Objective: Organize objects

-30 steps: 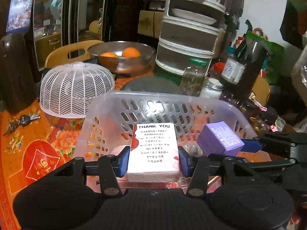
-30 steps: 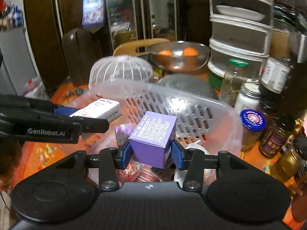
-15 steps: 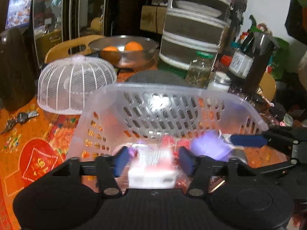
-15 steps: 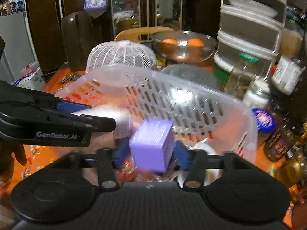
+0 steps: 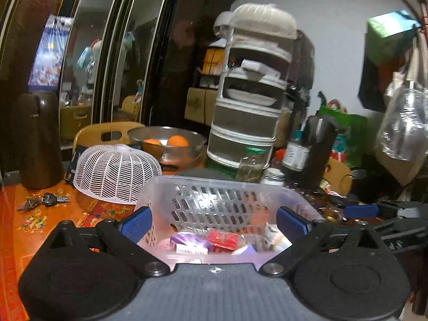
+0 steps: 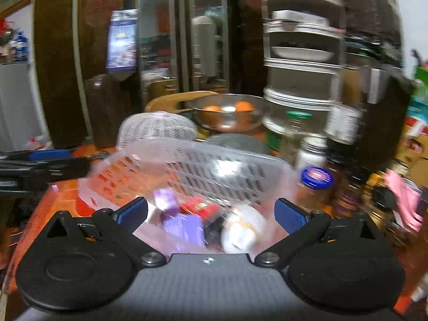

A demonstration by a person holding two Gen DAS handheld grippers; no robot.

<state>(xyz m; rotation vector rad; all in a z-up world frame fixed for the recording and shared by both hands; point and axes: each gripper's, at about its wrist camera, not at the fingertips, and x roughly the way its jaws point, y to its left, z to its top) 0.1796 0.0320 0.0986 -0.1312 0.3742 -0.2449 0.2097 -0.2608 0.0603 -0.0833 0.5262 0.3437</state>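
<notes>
Cluttered with kitchen things, the desk (image 5: 16, 214) wears a red and orange flowered cloth. Going left to right in the left wrist view: a dark brown flask (image 5: 40, 139), a bunch of keys (image 5: 45, 200), a white mesh food cover (image 5: 116, 178), a glass bowl (image 5: 168, 144) with oranges, a tall stacked food rack (image 5: 248, 107), then jars and bottles.

Nearest the cameras stands a clear plastic basket (image 5: 214, 203) with slotted walls. Inside it lie a white box (image 5: 191, 250) printed THANK YOU, a purple box (image 6: 184, 227), a red packet (image 5: 222, 238) between them and a white round tub (image 6: 240, 230) at the right end.

Left gripper (image 5: 214, 222) hangs over the basket's near rim, its blue-padded fingers (image 5: 136, 222) spread wide and grasping nothing. Right gripper (image 6: 211, 214) hangs beside it over the same basket, fingers (image 6: 290, 215) likewise released and empty. The right wrist view is blurred.
</notes>
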